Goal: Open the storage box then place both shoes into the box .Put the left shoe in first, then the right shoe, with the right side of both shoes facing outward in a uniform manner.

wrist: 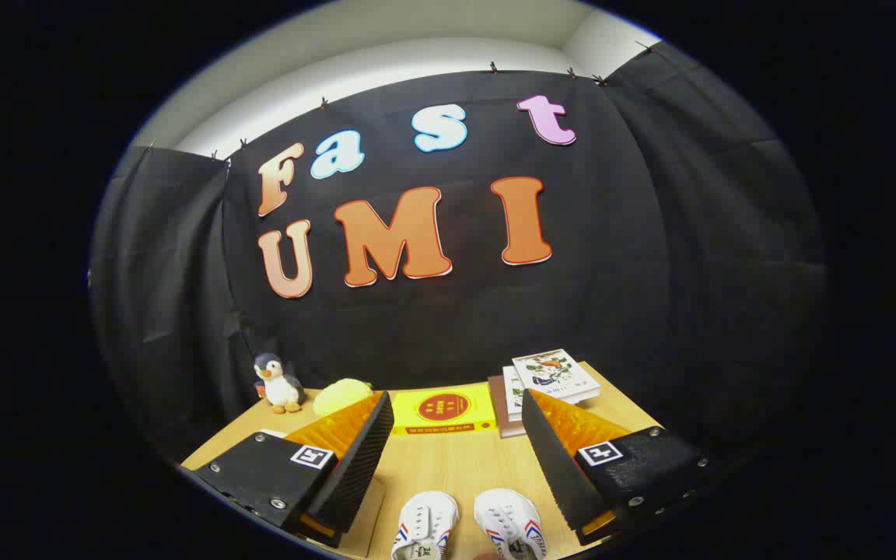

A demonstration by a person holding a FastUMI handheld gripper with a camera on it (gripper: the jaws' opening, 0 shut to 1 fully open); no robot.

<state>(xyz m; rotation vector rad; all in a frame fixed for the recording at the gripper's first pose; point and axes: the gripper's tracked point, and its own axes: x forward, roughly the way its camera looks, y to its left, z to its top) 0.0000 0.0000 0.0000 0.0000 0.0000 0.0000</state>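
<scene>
— Why's the gripper [452, 435] hanging wide open, grasping nothing?

— It's lining up, I'd guess: the white shoes [467, 525] are sitting paired at six o'clock between its fingers. Can't spot the storage box.

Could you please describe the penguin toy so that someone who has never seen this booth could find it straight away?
Start at the wooden table against the black cloth wall. At its far edge, beyond the open claw, a row runs: stacked books, a yellow box, a yellow plush. The penguin toy ends that row beside the plush: upright, dark-headed, white-bellied, orange-footed.
</scene>
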